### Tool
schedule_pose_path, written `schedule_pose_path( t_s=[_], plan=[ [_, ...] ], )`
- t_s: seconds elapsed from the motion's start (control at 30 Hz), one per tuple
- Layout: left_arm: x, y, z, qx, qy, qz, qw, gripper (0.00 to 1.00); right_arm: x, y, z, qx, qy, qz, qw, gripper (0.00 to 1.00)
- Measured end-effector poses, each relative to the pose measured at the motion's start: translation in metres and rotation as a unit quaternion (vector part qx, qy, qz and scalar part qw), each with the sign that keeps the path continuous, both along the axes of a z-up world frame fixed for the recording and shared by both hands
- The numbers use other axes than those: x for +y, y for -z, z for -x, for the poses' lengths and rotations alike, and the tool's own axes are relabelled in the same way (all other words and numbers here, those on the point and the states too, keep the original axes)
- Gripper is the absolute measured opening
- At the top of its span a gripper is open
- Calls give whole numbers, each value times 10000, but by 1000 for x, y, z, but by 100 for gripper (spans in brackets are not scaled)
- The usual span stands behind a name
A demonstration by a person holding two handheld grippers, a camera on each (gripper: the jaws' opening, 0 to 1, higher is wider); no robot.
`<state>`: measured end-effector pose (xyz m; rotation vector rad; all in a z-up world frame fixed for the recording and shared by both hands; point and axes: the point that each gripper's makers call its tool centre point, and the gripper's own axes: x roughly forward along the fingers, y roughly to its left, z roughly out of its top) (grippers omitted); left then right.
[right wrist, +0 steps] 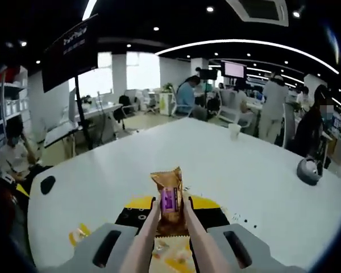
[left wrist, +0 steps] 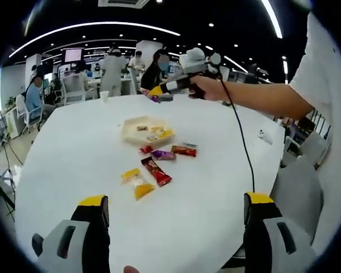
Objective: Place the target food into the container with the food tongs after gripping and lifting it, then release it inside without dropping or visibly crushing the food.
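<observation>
White table (left wrist: pixel 74 165) beneath the tongs, spanning both views. Left gripper (left wrist: pixel 176 213), jaws wide apart and holding nothing, low over the near table edge. Right gripper (right wrist: pixel 170 213), held in a hand (left wrist: pixel 207 88) above the far side of the table, clamping the tongs (right wrist: pixel 171 224). Container (left wrist: pixel 148 129), a pale tray below and near the tongs, with small packets inside. Loose packets (left wrist: pixel 159 162) lie just beside the container. Tongs closed on a snack (right wrist: pixel 169 196), an orange wrapper with purple label, lifted clear of the table.
</observation>
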<state>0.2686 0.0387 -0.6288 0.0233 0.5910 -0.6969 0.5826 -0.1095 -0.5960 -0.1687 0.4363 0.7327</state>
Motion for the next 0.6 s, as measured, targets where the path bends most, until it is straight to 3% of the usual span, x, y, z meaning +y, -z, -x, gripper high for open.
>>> schedule_pose_path(
  t_s=[0.37,0.43,0.47,0.6],
  plan=[
    [13,-5,-1,-41,-172,59,9998,99,-15,2,-6,70,223,124,9997,22],
    [13,-5,-1,-45,-176,63,9998,99,-14,7,-5,269,212,115,9993,25],
    [13,-6,0,-51,-183,75,9998,99,-15,15,-1,552,197,213,9981,26],
    [9,-8,2,-68,-151,128,9998,99,-13,14,3,516,166,287,9981,26]
  ],
)
